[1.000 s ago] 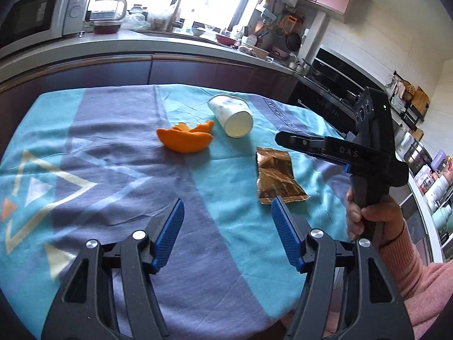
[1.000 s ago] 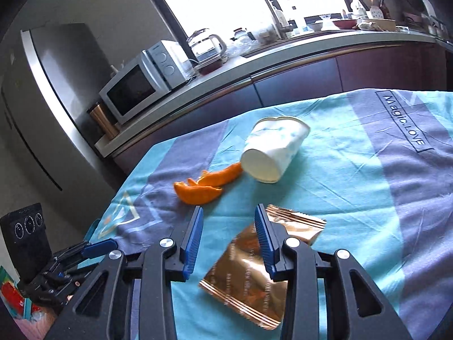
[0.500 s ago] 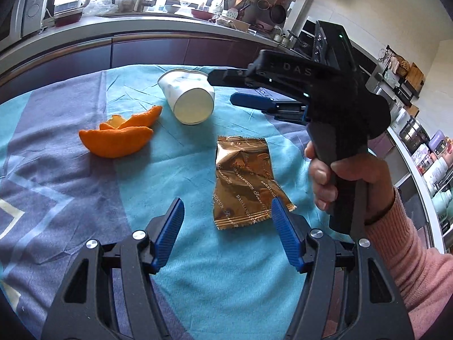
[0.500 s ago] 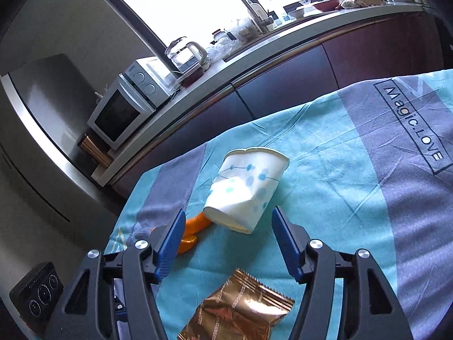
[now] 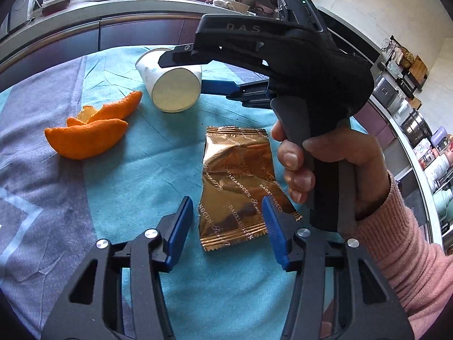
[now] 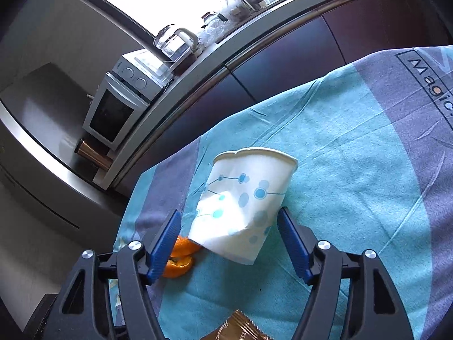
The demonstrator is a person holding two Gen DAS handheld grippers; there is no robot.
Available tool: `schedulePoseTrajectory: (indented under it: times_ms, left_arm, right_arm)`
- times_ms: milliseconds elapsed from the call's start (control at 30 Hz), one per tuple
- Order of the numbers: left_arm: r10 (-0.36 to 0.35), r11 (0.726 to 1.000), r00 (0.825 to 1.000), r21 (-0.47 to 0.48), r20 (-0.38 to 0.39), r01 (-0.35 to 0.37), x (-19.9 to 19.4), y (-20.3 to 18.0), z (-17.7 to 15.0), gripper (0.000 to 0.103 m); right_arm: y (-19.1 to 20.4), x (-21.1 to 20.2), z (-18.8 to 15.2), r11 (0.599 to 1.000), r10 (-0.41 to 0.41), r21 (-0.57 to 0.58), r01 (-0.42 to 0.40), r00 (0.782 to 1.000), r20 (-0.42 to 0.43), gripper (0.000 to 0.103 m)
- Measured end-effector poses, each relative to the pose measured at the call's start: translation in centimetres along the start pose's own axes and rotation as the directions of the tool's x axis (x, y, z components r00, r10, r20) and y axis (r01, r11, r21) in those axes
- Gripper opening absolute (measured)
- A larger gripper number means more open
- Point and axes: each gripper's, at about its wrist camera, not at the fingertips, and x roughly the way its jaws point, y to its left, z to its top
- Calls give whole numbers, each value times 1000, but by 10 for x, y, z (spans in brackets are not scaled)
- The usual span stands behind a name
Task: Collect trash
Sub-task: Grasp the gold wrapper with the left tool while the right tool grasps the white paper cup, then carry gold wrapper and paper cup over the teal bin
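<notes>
We are straddling the tipped cup [image 6: 243, 206] with our open right gripper [image 6: 229, 243]; squeezing could crush it. Our left gripper [image 5: 226, 226], open, is hovering over the wrapper [image 5: 240, 181].

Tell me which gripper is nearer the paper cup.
Right. The right gripper straddles the paper cup, jaws open; the left gripper hangs back over the gold wrapper.

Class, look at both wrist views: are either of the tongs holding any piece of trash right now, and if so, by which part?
Nothing is held. The right tongs are open around the paper cup; the left tongs are open over the gold wrapper.
</notes>
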Motion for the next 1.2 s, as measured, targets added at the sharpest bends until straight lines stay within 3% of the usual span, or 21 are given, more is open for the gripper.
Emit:
schedulePoseTrajectory:
  times_ms: [300,367,400,433,800,1200]
  left_arm:
    - [-4,1000,1000,-22,-2,4,2,1,-2,10]
    - [-13,999,1000,-31,6,13,0,3,-5,8]
    - [-15,999,1000,-32,10,15,-1,3,-5,8]
    - [-16,999,1000,-32,16,16,-3,3,-5,7]
    - [-27,999,998,-37,57,29,-24,12,-12,4]
    - [18,998,990,-67,138,-9,-82,33,-32,2]
  right_arm:
    - [-4,-10,-3,1000,22,3,-22,999,25,58]
    - [-4,-15,-5,1000,26,1,-26,999,37,56]
    - [-4,-17,-5,999,32,1,-32,999,43,37]
    - [-5,-20,-6,998,58,11,-59,997,48,31]
    - [-12,-40,-18,998,57,10,-58,995,79,30]
    - [0,-67,-34,991,133,-3,-134,983,127,30]
